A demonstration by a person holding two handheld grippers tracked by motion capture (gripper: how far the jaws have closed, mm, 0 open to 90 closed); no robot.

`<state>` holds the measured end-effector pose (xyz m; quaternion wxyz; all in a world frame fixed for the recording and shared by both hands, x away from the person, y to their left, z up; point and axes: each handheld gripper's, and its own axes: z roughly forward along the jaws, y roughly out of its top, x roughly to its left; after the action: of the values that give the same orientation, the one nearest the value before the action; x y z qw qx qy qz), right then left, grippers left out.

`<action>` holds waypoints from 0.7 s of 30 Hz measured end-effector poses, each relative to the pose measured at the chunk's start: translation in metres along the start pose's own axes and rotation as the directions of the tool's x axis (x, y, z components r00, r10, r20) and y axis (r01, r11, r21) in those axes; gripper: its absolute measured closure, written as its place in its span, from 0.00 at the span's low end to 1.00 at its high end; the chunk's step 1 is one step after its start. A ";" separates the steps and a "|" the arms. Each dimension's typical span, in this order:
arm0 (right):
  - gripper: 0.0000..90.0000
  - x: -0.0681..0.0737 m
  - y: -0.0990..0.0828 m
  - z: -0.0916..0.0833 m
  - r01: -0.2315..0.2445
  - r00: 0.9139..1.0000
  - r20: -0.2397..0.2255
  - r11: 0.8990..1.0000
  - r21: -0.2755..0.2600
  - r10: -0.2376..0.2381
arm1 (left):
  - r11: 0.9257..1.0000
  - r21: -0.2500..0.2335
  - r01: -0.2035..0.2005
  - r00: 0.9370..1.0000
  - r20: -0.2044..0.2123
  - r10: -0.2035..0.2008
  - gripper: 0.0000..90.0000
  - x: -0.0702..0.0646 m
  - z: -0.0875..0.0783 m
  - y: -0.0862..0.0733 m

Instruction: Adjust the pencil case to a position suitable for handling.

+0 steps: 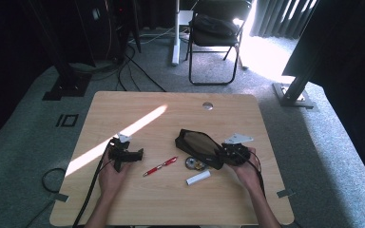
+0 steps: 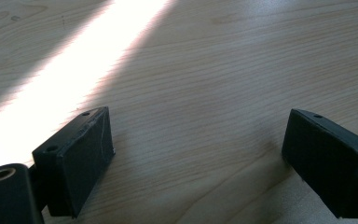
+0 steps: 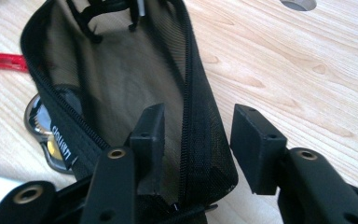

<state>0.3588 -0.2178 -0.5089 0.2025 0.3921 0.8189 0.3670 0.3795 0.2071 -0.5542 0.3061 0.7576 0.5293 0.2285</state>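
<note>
**Mesh pouch between my right jaws**

The black mesh zip pouch [image 3: 121, 84] lies open on the light wooden tabletop [image 1: 171, 199], right of centre. My right hand-held gripper [image 3: 196, 149] has its jaws half open around the pouch's zipper edge; one is inside and one outside, and I cannot tell if the pads press it. Beside the pouch lie a round metal tin [image 1: 193, 164], a white tube [image 1: 198, 177] and a red pen [image 1: 160, 166]. My left hand-held gripper [image 2: 196, 158] stands wide open and empty over bare wood.

Looks like a lab/studio recording setup imo: lone wooden table [image 1: 123, 109] on grey carpet [image 1: 24, 142], dark curtains [image 1: 275, 16] all round, black rig stands [image 1: 64, 71] w/ cables [image 1: 133, 61] on the floor, plus a folding chair [image 1: 216, 42] at the back.
</note>
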 end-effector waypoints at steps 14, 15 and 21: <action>0.72 0.003 -0.010 -0.007 0.040 0.999 -0.031 0.999 -0.024 -0.041 | 1.000 0.000 0.000 1.000 0.000 0.000 0.10 0.000 0.000 0.000; 0.72 0.003 -0.010 -0.008 0.043 0.998 -0.034 0.999 -0.026 -0.044 | 1.000 0.000 0.000 1.000 0.000 0.000 0.10 0.000 0.000 0.000; 0.68 0.004 -0.012 -0.010 0.041 0.998 -0.043 0.999 -0.030 -0.042 | 1.000 0.000 0.000 1.000 0.000 0.000 0.10 0.000 0.000 0.000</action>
<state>0.3447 -0.2242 -0.5121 0.1980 0.3638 0.8256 0.3832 0.3795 0.2071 -0.5542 0.3062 0.7575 0.5293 0.2286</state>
